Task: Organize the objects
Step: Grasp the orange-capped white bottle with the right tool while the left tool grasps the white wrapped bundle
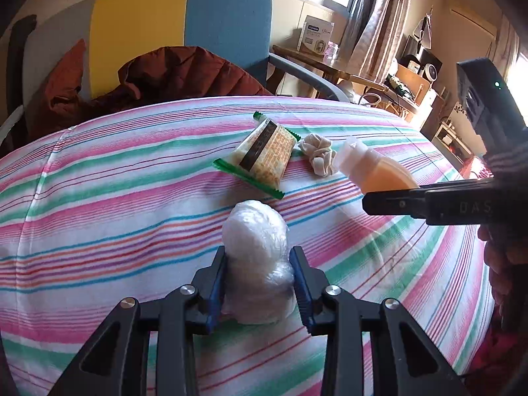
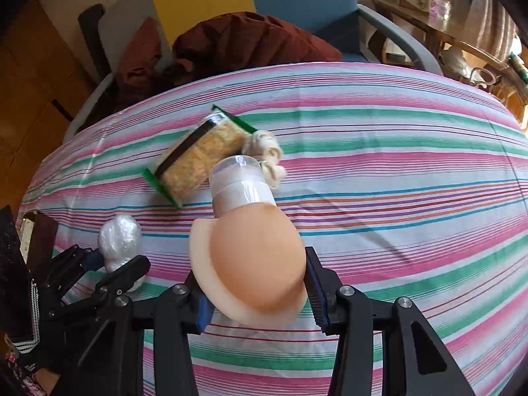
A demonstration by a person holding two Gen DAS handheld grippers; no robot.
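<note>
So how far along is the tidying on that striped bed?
Nothing looks sorted yet; no bin or pile is visible. In hand: the left gripper grips a crumpled plastic bundle, and the right gripper clamps an orange squeeze bottle. Left lying on the striped sheet: a snack packet and a cream scrunchie, side by side.

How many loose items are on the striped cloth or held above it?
4. A plastic-wrapped bundle in the left gripper; an orange bottle in the right gripper; a snack packet and a cream scrunchie lying side by side farther back. None appear hidden.
</note>
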